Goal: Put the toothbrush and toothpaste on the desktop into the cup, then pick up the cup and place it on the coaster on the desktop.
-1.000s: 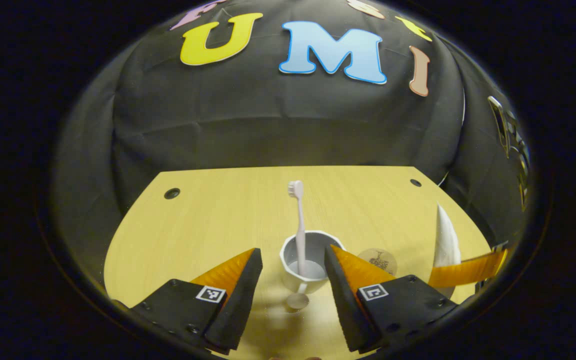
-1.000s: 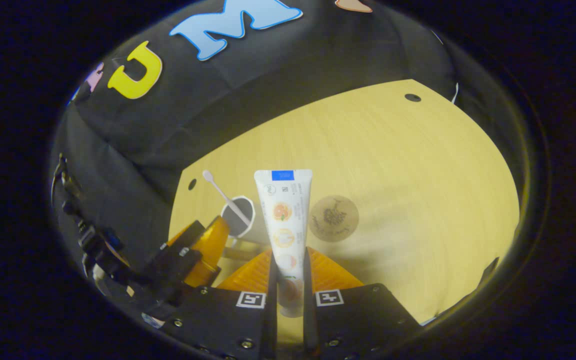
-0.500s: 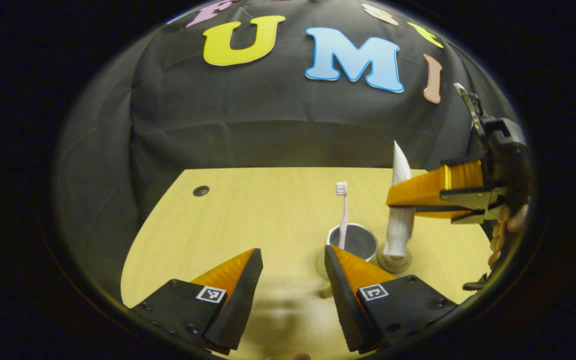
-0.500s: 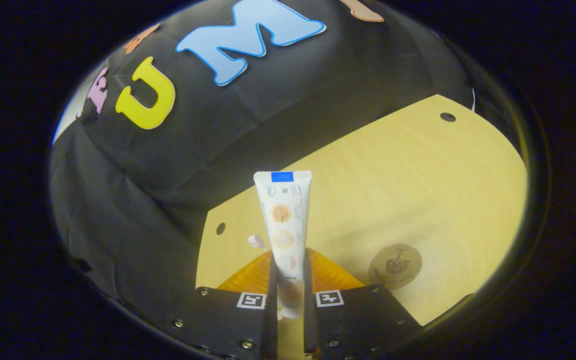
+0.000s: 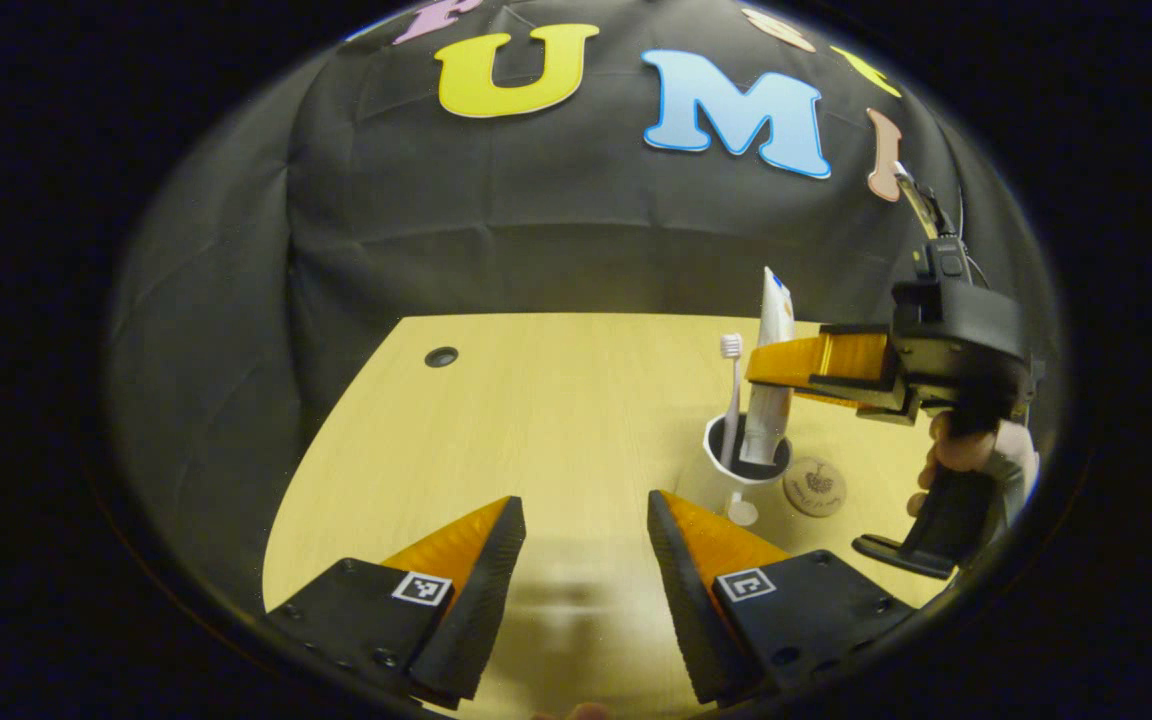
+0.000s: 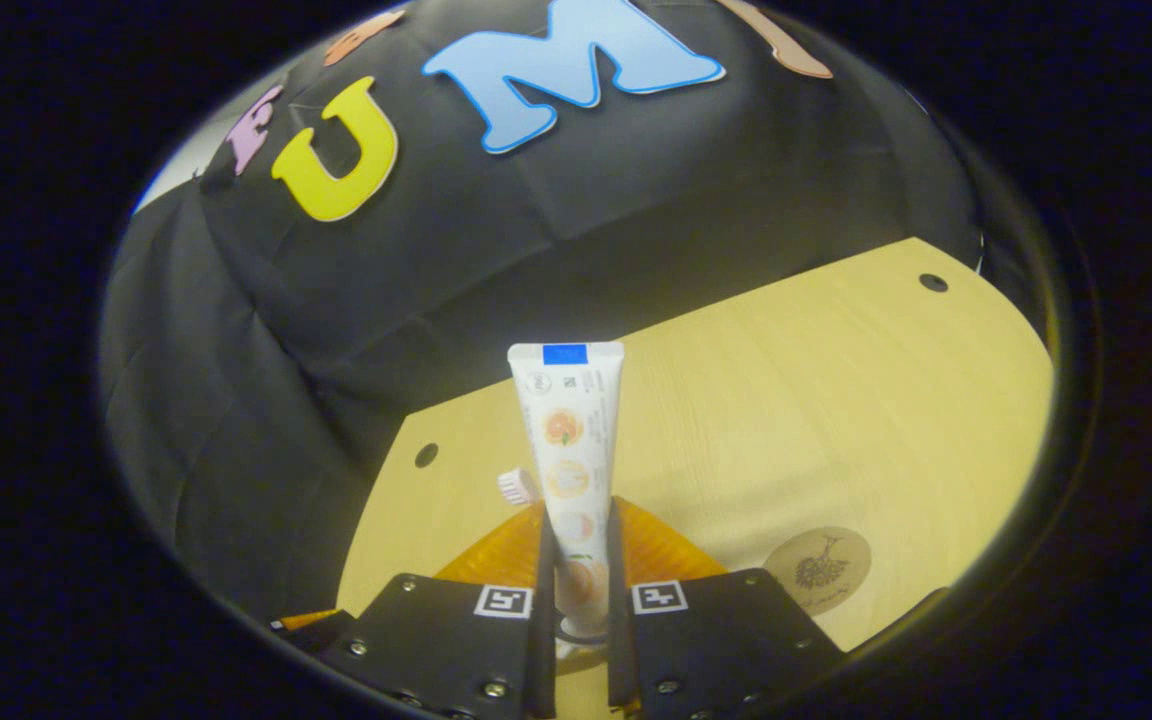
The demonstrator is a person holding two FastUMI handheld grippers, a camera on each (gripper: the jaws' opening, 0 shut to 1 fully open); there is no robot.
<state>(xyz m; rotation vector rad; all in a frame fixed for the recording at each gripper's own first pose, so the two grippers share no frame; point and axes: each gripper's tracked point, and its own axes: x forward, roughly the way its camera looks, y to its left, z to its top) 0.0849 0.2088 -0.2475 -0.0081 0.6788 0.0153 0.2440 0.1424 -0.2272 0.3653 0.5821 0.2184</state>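
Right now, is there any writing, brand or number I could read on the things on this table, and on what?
Toothpaste: small print and round pictures, too small to read.
Coaster: a dark drawing, no legible words.
Square markers: coded patterns, not words.

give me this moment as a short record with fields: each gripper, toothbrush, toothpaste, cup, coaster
left gripper: open, holding nothing, back from the cup
right gripper: shut on the toothpaste, above the cup
toothbrush: standing in the cup, bristles up
toothpaste: upright, cap end lowered into the cup, fingers pressing both sides
cup: white, on the desktop, beside the coaster, not on it
coaster: round, bare
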